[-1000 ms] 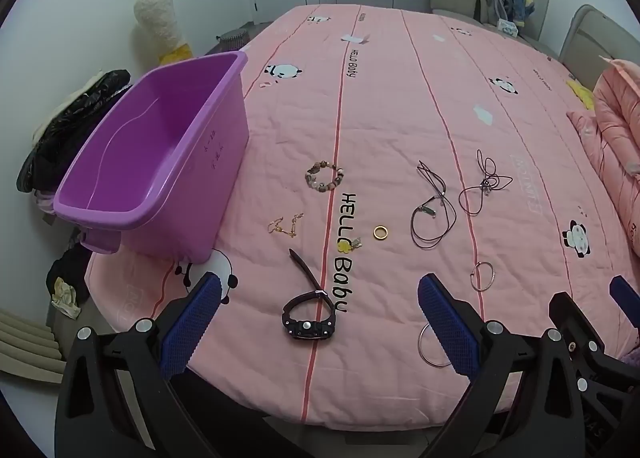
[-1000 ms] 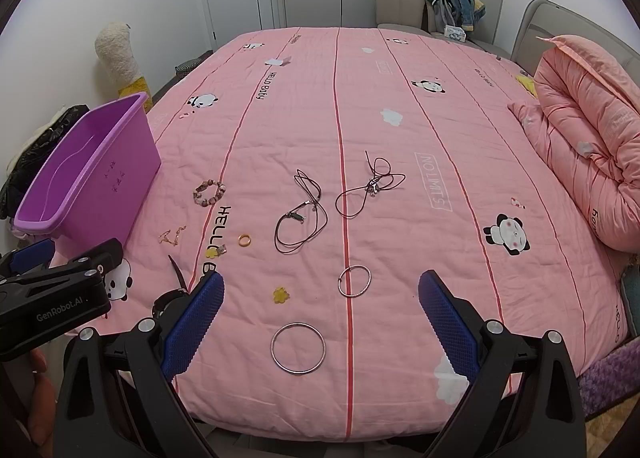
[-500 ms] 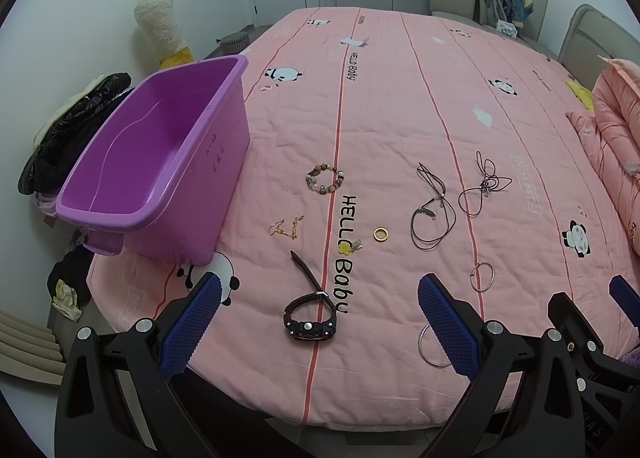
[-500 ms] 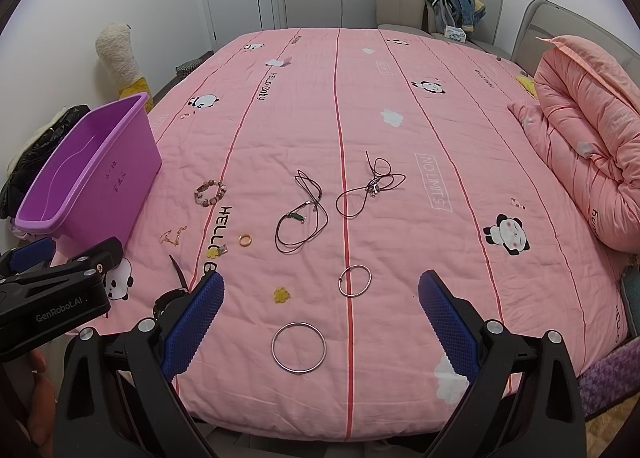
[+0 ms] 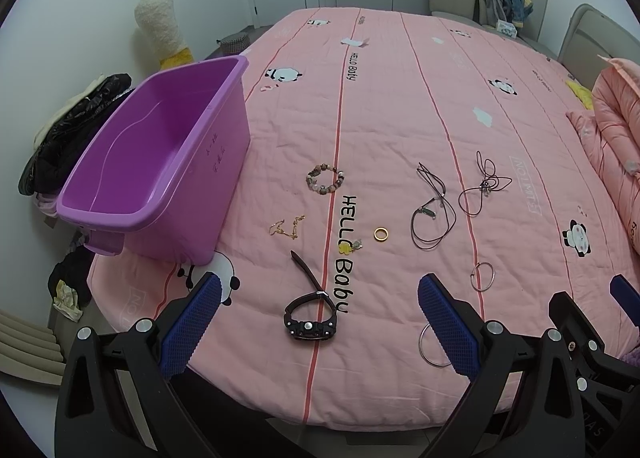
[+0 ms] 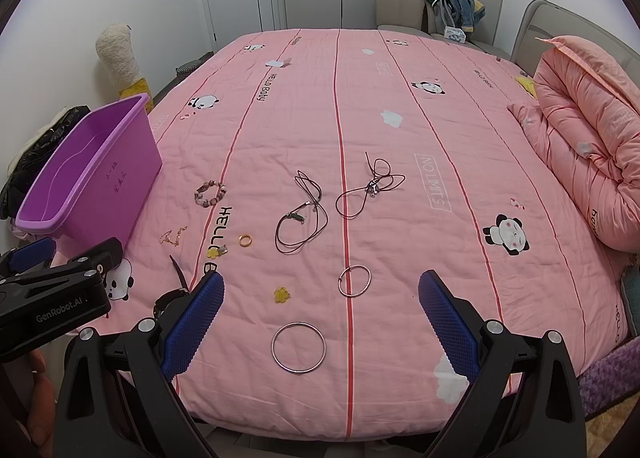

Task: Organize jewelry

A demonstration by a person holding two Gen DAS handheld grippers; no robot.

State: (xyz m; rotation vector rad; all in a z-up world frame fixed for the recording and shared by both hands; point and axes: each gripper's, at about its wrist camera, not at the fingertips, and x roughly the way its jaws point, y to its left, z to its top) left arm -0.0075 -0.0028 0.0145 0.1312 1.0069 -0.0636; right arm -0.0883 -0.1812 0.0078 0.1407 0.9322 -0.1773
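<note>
Pink bed fills both views, and the purple bin sits on its near-left corner, left-centre in the left view. Left gripper hangs over the bed's near edge, jaws spread wide, gripping nothing; right gripper likewise, fingers apart and bare. Jewelry lies scattered mid-frame: 2 black cord necklaces, one just left of the other, both centre of the right view. The big bangle lies between the right gripper's fingers, low centre, with the small hoop just above it. The black watch sits low centre in the left view, between that gripper's fingers. Bead bracelet mid-frame, gold chain lower left of it near the bin, gold ring centre.
</note>
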